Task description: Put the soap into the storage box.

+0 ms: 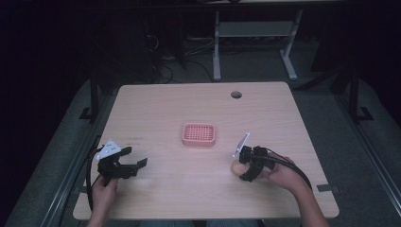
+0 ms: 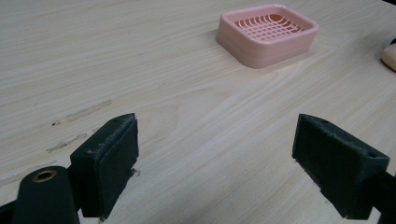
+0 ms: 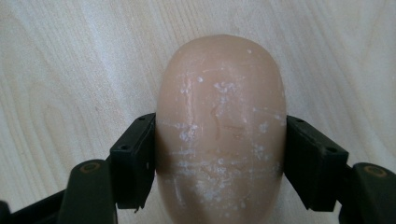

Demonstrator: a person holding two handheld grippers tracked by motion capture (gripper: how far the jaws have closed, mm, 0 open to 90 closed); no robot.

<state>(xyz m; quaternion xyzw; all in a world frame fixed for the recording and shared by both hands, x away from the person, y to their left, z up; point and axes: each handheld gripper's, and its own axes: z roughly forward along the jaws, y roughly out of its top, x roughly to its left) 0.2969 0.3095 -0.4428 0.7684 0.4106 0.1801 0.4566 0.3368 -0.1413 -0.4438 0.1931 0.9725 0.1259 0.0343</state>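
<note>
A pink soap dish (image 1: 199,134) with a slotted grid sits at the middle of the wooden table (image 1: 189,104). A beige oval bar of soap (image 3: 219,126) with white scuffs lies on the table at the right, and my right gripper (image 3: 219,163) is shut on its two sides. In the high view the soap (image 1: 236,167) peeks out left of the right gripper (image 1: 246,166). My left gripper (image 1: 133,163) rests open near the table's left edge, nothing between its pads (image 2: 112,158). The left gripper view has the dish (image 2: 267,33) farther off, and the soap's edge (image 2: 389,57) at far right.
A round cable hole (image 1: 236,94) sits near the table's far edge. A white desk frame (image 1: 255,38) stands on the floor beyond. Black posts flank the table on both sides.
</note>
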